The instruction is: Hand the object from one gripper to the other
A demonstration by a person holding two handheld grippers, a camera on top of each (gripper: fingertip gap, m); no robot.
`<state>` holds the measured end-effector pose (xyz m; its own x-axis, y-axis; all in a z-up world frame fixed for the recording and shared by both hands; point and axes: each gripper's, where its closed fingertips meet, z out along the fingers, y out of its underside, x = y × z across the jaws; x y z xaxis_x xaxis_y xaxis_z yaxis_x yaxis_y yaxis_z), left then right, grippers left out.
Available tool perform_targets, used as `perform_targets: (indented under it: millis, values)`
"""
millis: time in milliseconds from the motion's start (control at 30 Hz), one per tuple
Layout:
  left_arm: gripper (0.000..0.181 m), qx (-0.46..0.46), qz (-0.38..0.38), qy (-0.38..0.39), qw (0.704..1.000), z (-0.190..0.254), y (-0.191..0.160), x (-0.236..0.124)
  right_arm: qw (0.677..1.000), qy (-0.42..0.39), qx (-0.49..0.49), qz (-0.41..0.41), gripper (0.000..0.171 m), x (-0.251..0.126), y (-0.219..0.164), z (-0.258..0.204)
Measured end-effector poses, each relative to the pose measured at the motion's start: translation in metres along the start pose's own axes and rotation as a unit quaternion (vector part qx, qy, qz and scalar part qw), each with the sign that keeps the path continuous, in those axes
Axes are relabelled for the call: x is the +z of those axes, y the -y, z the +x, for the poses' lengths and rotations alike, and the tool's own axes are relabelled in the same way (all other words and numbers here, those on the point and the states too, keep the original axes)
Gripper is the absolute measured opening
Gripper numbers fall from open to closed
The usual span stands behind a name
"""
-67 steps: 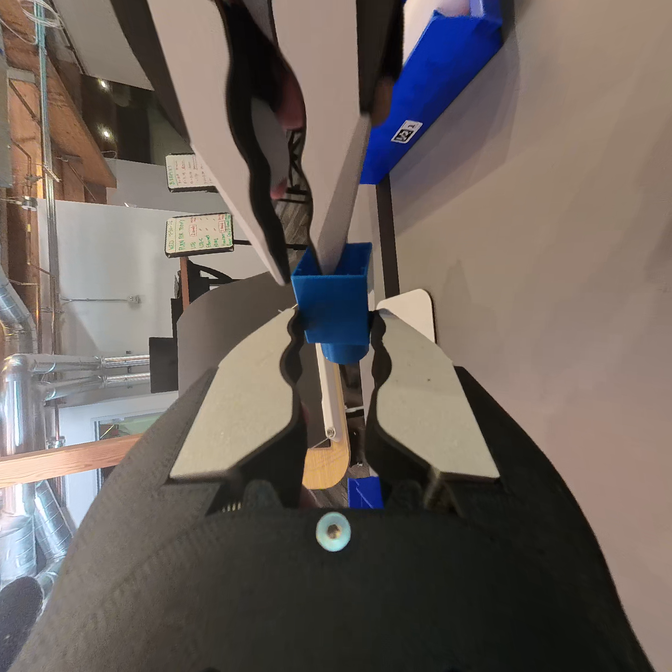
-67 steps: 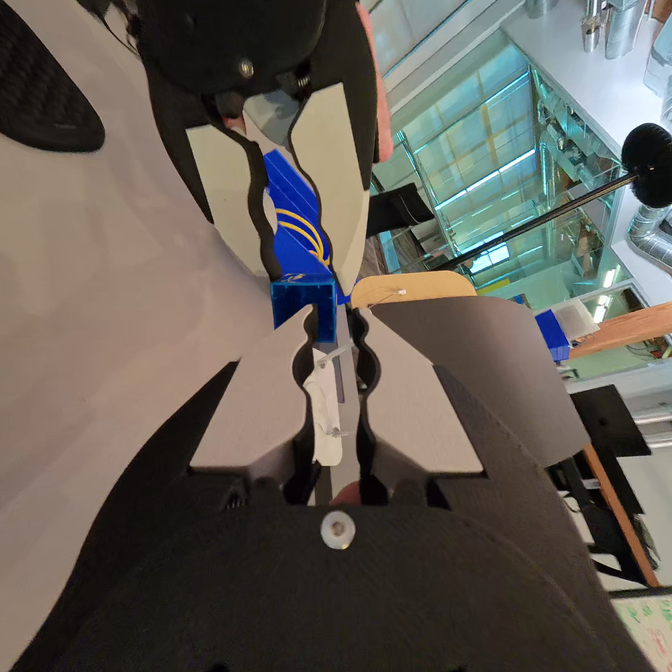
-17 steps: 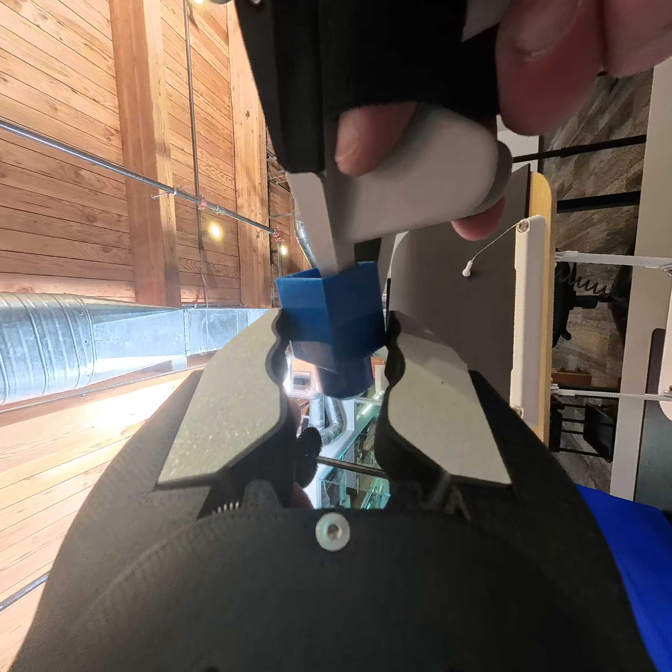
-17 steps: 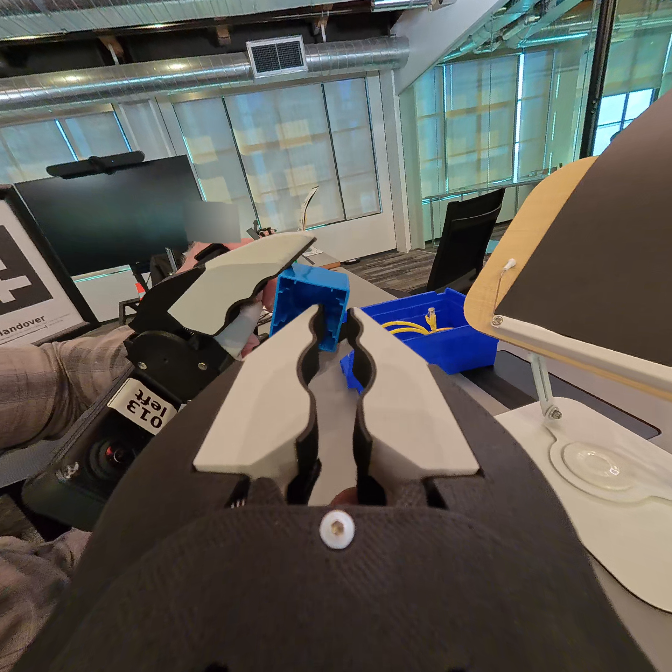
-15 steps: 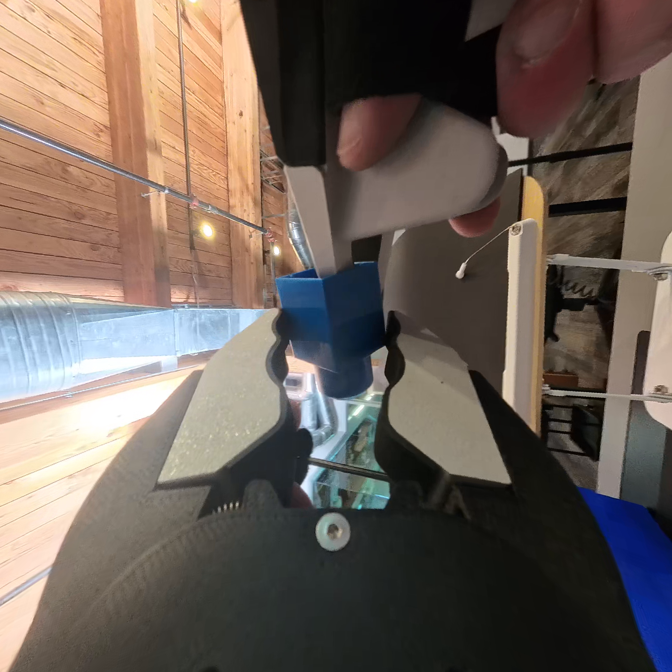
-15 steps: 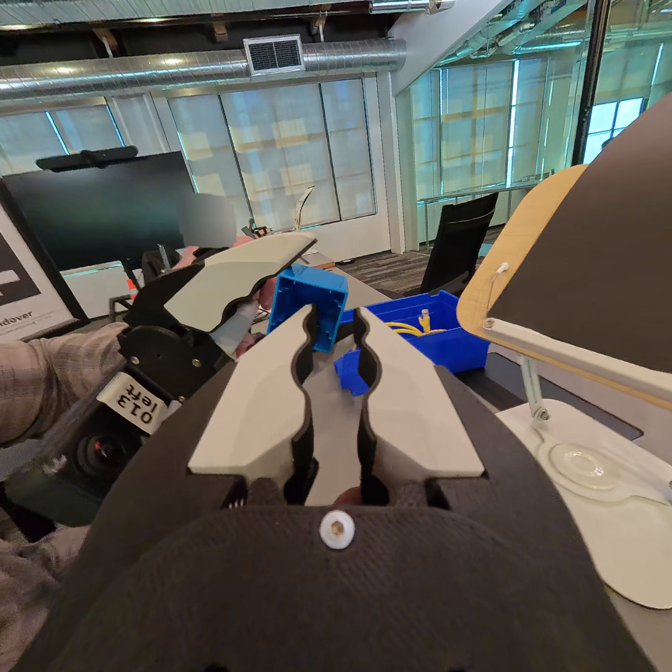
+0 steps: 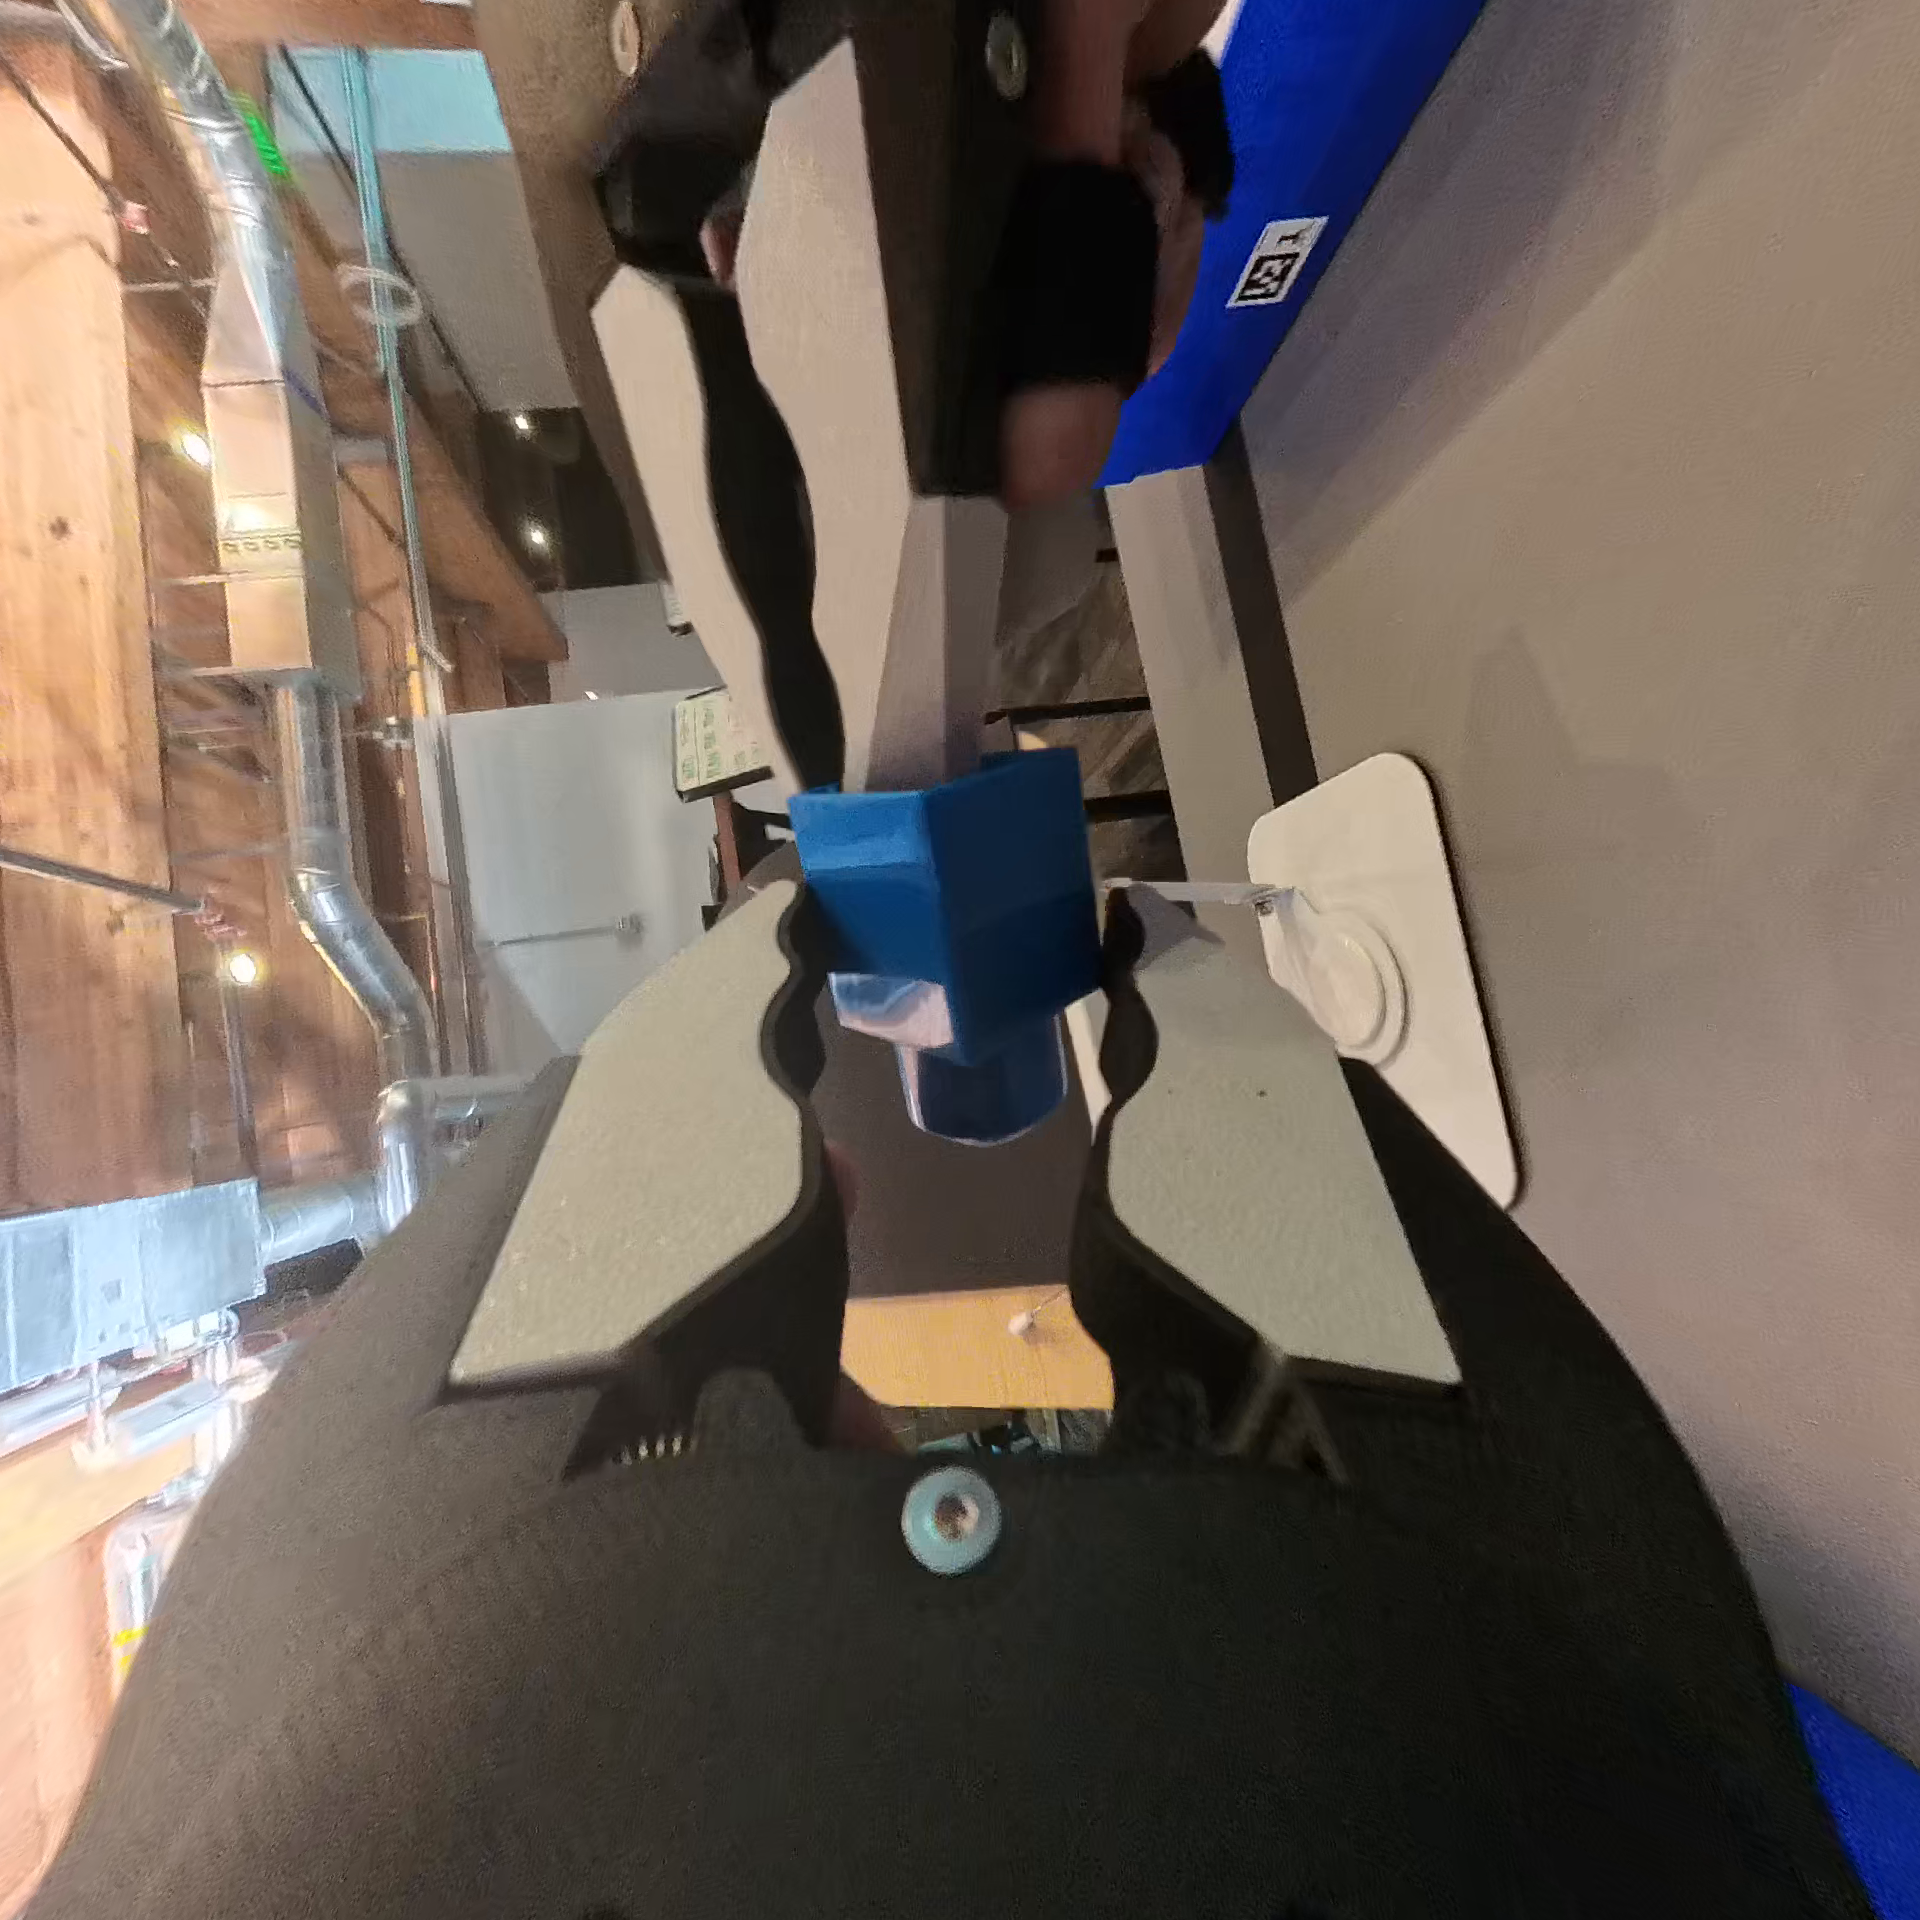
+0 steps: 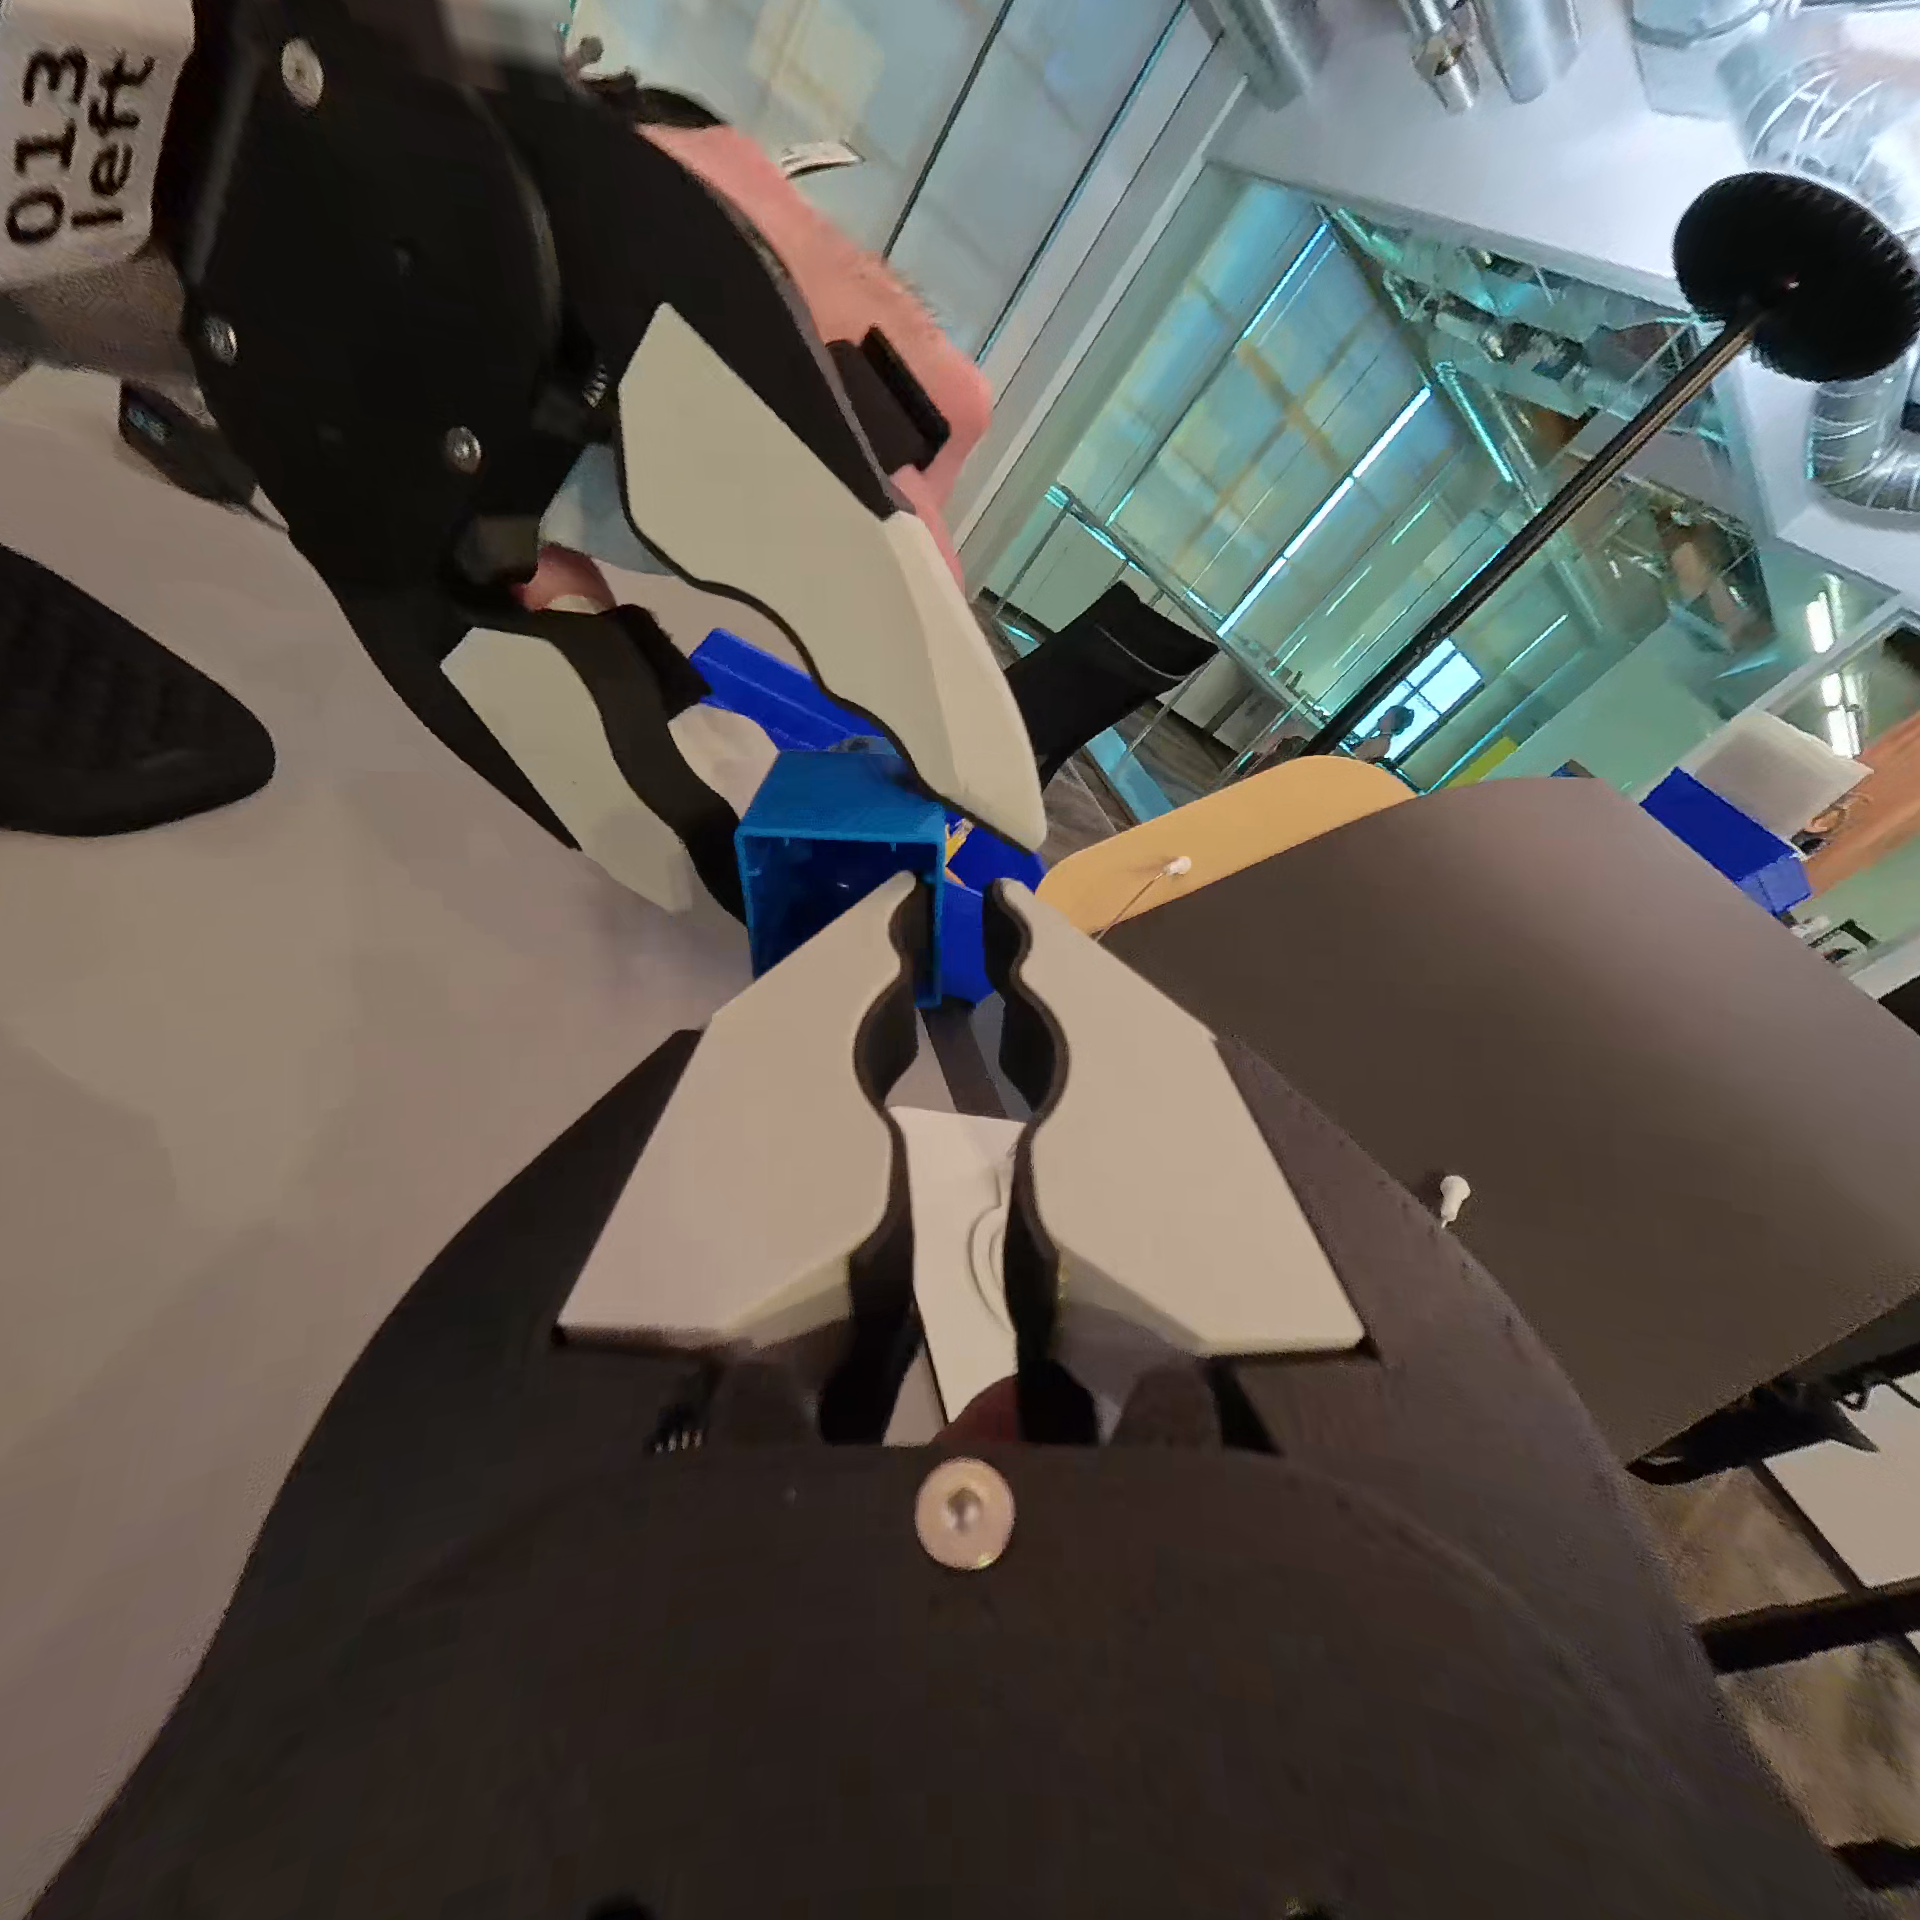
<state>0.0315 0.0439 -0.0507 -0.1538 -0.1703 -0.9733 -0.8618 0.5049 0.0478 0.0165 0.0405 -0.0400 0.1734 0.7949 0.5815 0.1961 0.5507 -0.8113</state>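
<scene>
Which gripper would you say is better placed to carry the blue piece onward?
Probably the left gripper: its fingers flank the blue piece on both sides. The right gripper only straddles one rim wall.

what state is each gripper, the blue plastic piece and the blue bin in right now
left gripper: shut on the blue plastic piece
blue plastic piece: held in the air, hollow square end facing the right gripper
right gripper: pinching one wall of the piece
blue bin: resting on the grey table
</scene>
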Motion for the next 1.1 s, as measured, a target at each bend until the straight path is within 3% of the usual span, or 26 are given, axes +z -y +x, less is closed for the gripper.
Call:
perform_targets:
  millis: [167, 267, 400, 467, 600, 667, 1000, 1100]
  values:
    - [0.052, 0.0, -0.004, -0.01, 1.0, -0.001, 0.0, 0.004, 1.0, 0.004, 0.021, -0.004, 0.0, 0.001, -0.002, 0.0]
    - [0.05, 0.013, -0.029, 0.034, 0.999, -0.014, -0.007, 0.006, 0.992, 0.002, 0.122, 0.028, 0.0, 0.001, -0.001, 0.011]
    - [0.07, 0.069, -0.072, 0.094, 0.991, -0.023, -0.017, 0.007, 0.951, 0.036, 0.296, 0.083, 0.0, 0.002, 0.001, 0.019]
    - [0.07, 0.079, -0.082, 0.095, 0.989, -0.018, -0.02, 0.01, 0.938, 0.044, 0.331, 0.088, 0.0, 0.006, -0.003, 0.018]
    - [0.057, 0.076, -0.092, 0.111, 0.987, -0.018, -0.023, 0.012, 0.948, 0.039, 0.309, 0.072, 0.0, 0.012, -0.004, 0.009]
    - [0.041, 0.077, -0.092, 0.118, 0.986, -0.02, -0.024, 0.011, 0.948, 0.037, 0.308, 0.069, 0.0, 0.014, -0.007, 0.008]
    - [0.039, 0.064, -0.093, 0.12, 0.986, -0.018, -0.025, 0.009, 0.951, 0.031, 0.3, 0.071, 0.0, 0.016, -0.006, 0.006]
    - [0.039, 0.066, -0.091, 0.118, 0.987, -0.018, -0.024, 0.009, 0.955, 0.033, 0.286, 0.067, 0.009, 0.016, -0.005, 0.003]
